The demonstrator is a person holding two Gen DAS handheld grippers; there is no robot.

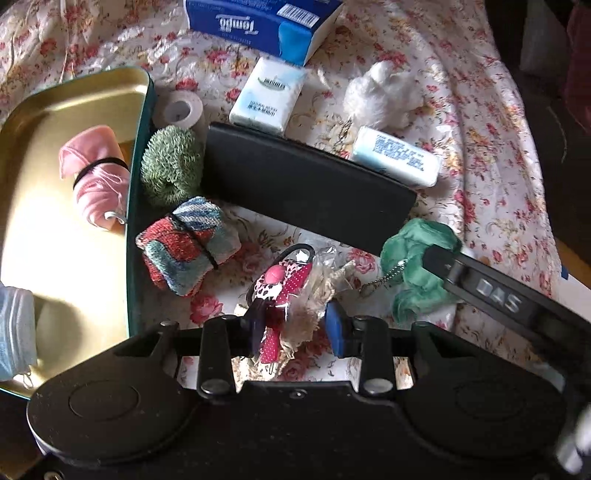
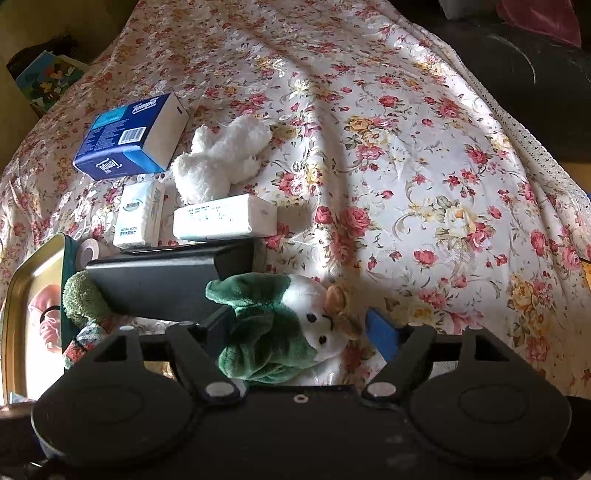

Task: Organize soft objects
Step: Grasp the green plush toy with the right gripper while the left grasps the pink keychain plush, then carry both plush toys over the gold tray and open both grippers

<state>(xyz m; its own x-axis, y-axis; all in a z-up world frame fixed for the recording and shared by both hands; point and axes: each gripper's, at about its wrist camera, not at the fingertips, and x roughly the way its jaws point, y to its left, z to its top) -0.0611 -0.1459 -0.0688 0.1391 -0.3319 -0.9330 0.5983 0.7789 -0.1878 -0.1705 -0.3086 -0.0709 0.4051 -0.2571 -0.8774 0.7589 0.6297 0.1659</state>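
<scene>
In the left wrist view my left gripper point(image 1: 295, 328) is shut on a clear packet holding a pink and red dotted bow point(image 1: 280, 288), just above the floral cloth. My right gripper point(image 2: 303, 328) stands open around a green and white plush toy point(image 2: 280, 325) that lies on the cloth; its right pad is clear of the toy. One black finger point(image 1: 480, 284) of that gripper shows beside the green plush point(image 1: 417, 258). A gold tray point(image 1: 74, 92) at the left holds a pink rolled cloth point(image 1: 96, 177) bound with a black band.
Beside the tray lie a green fuzzy ring point(image 1: 170, 166) and a striped knitted bundle point(image 1: 188, 247). A black case point(image 1: 306, 181) lies across the middle. Behind it are tissue packs point(image 1: 266, 96), a blue tissue box point(image 1: 258, 22), a tape roll point(image 1: 183, 107) and a white plush point(image 1: 384, 96).
</scene>
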